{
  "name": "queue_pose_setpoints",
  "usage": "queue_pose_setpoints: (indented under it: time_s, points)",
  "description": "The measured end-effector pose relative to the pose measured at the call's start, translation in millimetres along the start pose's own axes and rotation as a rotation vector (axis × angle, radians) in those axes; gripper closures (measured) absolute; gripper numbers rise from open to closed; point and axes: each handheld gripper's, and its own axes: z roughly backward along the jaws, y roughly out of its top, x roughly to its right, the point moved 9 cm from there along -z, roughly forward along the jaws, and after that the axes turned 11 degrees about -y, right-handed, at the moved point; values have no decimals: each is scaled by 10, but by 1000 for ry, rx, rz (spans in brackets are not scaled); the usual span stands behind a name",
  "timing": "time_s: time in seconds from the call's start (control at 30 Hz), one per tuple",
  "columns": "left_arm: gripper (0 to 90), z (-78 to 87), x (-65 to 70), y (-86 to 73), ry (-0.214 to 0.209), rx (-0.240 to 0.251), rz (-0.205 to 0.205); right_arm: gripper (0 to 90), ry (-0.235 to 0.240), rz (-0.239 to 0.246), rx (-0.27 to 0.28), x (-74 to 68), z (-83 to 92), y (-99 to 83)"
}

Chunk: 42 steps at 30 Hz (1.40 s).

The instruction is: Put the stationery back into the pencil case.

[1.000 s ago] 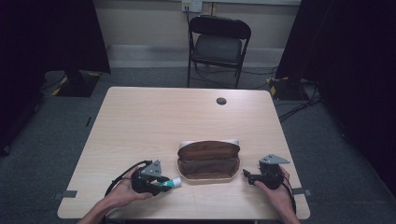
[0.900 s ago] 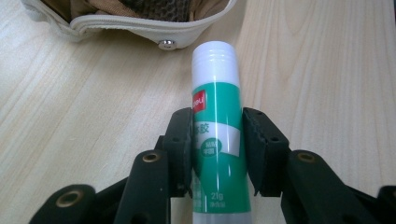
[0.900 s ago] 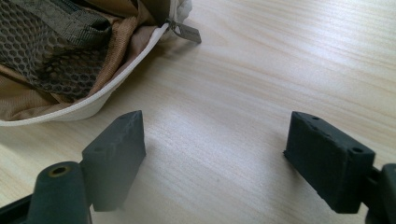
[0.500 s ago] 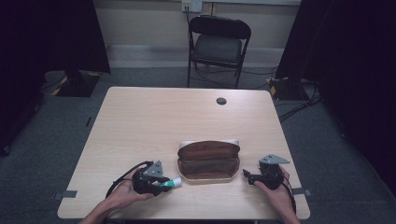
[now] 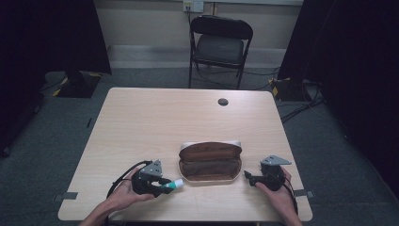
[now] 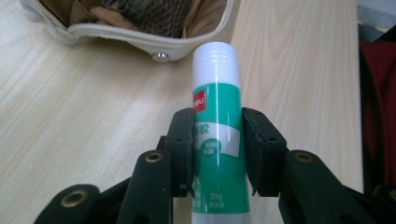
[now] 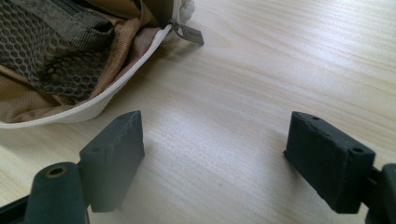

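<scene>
A green and white glue stick (image 6: pixel 217 135) lies gripped between the two black pads of my left gripper (image 6: pixel 217 140), its white cap pointing at the pouch. From above, the left gripper (image 5: pixel 164 184) rests on the table near the front edge, the glue stick (image 5: pixel 175 185) pointing right. An open brown pencil pouch (image 5: pixel 210 162) with cream trim lies just right of it, its mesh pocket (image 7: pixel 42 46) showing. My right gripper (image 7: pixel 212 154) stands open over bare wood, right of the pouch (image 7: pixel 70 70). The right gripper (image 5: pixel 248 176) points left at the pouch.
The light wooden table (image 5: pixel 155 122) has a round dark cable port (image 5: pixel 223 101) near its far edge. A black folding chair (image 5: pixel 219 44) stands behind the table. Dark curtains hang on both sides. A zipper pull (image 7: pixel 189 33) lies on the wood.
</scene>
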Motion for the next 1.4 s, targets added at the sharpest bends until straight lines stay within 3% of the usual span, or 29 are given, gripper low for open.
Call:
queue_pose_setpoints:
  time_s: [0.2, 0.5, 0.73, 0.97, 1.17, 1.4]
  points:
    - [659, 75, 0, 84, 17, 58, 11, 178, 2, -1, -2, -8, -5, 5]
    - [659, 205, 66, 239, 1, 170, 18, 177, 4, 5, 0, -18, -18, 17]
    - [659, 267, 133, 391, 7, 209, -14, 177, 4, 6, -1, -22, -22, 22]
    - [659, 291, 123, 527, 33, 222, -25, 176, 8, 8, -1, -29, -27, 26]
    - [659, 289, 87, 633, 51, 201, -35, 176, 8, 8, -1, -31, -28, 28]
    - [658, 290, 58, 751, 34, 204, -40, 176, 7, 8, -1, -36, -31, 32]
